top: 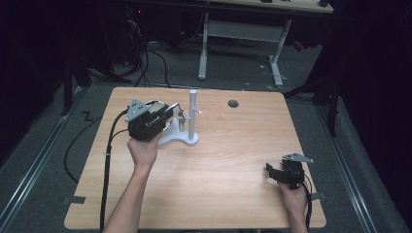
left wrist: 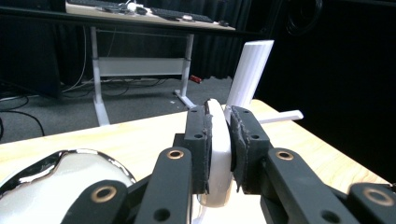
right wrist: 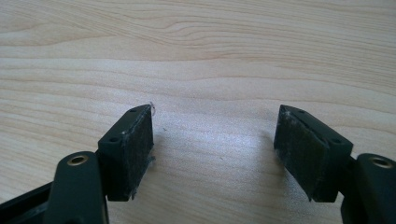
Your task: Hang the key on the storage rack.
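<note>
Mug [left wrist: 56, 179] sits beside the white stand [top: 187, 124] at the left-rear of the desk [top: 218, 170], its handle [left wrist: 218, 154] pinched in the left tongs [left wrist: 219, 149].

- Left gripper view: both pads pressed flat on the handle, one each side, handle edge-on between them. Mug body bulges at lower left, glossy with bright reflections.
- High view: left tongs [top: 167, 114] just beside the stand's post, base touching or nearly so. Mug mostly hidden under the gripper there.
- Can't tell whether the mug rests on the stand's base or hangs off the tongs.
- Right tongs [top: 273, 172] near the front-right corner of the desk, well apart from the work. Right gripper view: jaws spread wide, nothing between, bare wood under them [right wrist: 215, 154].

Progress, my read: looks like a mug-on-rack job. Grasp is done and solid. Left to do: get the handle onto a peg [left wrist: 280, 115], then release. The peg sticks out sideways just past the tongs, so roughly midway.

Materials:
- Mug: white, smooth, glazed, likely ceramic; handle a thin rounded strap. Slippery, hard.
- Stand: matte white, plastic-looking; round upright post, thin pegs, flat flared base.
- Pads: black, rubbery, frayed and scuffed at the edges.
- Desk: pale wood grain laminate, rounded corners, dark round hole [top: 233, 103] near the rear edge.
</note>
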`<state>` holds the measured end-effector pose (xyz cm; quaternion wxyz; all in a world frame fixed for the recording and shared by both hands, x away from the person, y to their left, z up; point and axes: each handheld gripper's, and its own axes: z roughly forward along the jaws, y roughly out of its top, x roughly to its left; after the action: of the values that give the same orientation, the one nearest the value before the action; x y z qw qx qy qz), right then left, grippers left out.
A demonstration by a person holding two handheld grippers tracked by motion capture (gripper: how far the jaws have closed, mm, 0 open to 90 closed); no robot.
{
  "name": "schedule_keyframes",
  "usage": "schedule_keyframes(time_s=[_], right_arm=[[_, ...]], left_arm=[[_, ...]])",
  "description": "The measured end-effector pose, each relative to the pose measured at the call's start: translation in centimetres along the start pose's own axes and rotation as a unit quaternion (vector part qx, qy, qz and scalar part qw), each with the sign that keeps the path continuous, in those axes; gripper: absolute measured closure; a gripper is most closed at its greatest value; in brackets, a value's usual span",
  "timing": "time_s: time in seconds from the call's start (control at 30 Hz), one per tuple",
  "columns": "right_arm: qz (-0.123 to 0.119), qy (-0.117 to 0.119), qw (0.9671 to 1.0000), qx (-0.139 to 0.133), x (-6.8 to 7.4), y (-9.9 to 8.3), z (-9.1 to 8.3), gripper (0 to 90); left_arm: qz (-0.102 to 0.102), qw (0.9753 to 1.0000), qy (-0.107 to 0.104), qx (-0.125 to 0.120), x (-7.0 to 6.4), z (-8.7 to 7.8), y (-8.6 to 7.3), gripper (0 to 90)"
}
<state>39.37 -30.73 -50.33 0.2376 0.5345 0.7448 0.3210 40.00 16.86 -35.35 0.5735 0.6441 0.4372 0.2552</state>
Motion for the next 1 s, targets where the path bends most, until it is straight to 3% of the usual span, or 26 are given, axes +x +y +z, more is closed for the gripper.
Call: schedule_keyframes(time_s=[0.67,0.9,1.0], right_arm=[[-0.001,-0.001,1.0000,0.000,0.0,0.0,0.0,28.6],[-0.002,-0.002,1.0000,0.000,0.0,0.0,0.0,28.6],[-0.002,-0.002,1.0000,0.000,0.0,0.0,0.0,28.5]], left_arm=[[-0.022,0.9994,0.007,0.025,1.2,0.1,-3.7,77.4],[-0.016,0.9989,0.008,0.042,0.8,0.6,-5.1,77.2],[-0.005,0.9985,0.010,0.053,0.5,0.9,-5.4,77.1]])
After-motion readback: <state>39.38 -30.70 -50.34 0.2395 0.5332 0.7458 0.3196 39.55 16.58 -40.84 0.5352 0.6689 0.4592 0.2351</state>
